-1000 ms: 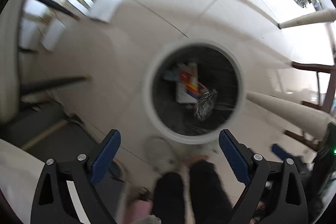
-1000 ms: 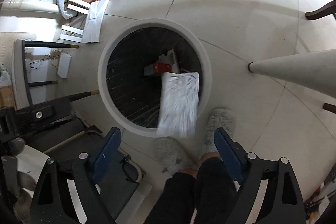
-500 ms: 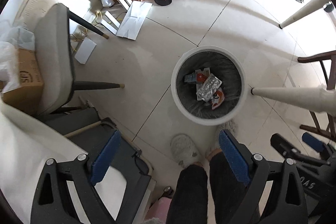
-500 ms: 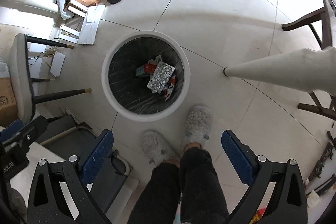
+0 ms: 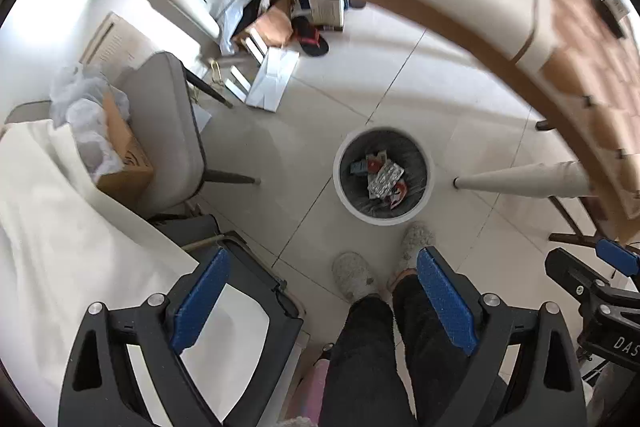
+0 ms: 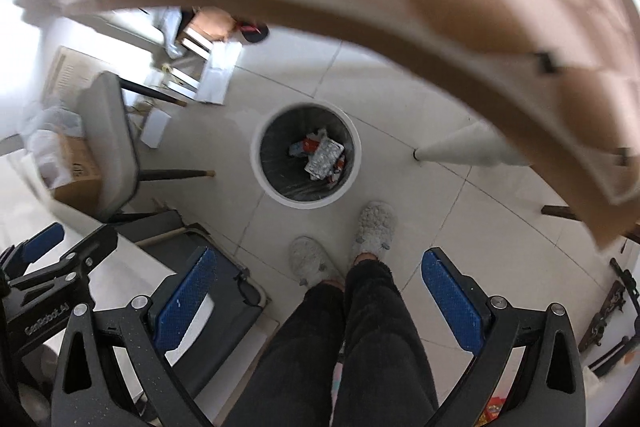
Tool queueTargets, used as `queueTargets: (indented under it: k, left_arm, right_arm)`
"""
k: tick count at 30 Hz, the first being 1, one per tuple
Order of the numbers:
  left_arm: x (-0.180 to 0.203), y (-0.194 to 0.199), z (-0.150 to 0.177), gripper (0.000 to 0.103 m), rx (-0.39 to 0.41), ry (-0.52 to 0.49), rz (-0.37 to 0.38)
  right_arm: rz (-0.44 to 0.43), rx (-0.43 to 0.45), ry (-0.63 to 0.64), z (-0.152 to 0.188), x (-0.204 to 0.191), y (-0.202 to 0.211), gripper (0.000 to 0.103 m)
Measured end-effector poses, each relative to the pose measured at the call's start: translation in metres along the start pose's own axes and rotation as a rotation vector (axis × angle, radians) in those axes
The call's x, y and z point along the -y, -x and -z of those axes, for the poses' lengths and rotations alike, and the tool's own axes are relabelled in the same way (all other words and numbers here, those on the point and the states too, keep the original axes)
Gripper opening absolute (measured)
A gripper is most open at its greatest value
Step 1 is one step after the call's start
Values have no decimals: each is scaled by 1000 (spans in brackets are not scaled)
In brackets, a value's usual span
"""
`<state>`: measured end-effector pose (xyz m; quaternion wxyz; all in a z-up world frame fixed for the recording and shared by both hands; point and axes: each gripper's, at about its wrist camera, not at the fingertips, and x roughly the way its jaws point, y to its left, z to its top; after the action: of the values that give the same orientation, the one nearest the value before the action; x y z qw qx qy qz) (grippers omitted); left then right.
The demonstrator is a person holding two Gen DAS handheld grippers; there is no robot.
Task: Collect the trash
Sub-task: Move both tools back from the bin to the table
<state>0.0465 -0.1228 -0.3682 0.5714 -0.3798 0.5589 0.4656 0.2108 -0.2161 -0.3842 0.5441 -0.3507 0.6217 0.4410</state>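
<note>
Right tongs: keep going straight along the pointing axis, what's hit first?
Probably bare floor tile between the white bin and the person's slippers. The right tongs are open and empty; depth is unclear.

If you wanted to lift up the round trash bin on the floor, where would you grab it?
Probably by the white rim of the trash bin, coming straight down from above with one finger inside and one outside. The bin stands upright with its mouth open, and the rim is the only thin edge; the body looks too wide. The near side, by the slippers, is clear.
</note>
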Motion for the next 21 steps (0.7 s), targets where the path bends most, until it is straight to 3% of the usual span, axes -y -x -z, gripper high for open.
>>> queueTargets:
  k: [12, 16, 21]
  left_arm:
    - [-2, 104, -15, 95, 140, -1, 45]
    - [5, 130, -46, 95, 190, 10, 63]
    - [35, 160, -110, 96, 274, 2, 73]
  right_arm:
    - [-90, 116, 4, -3, -9, 134, 103]
    - [-131, 171, -54, -28, 4, 163, 103]
    - [-170, 237, -143, -92, 35, 193, 103]
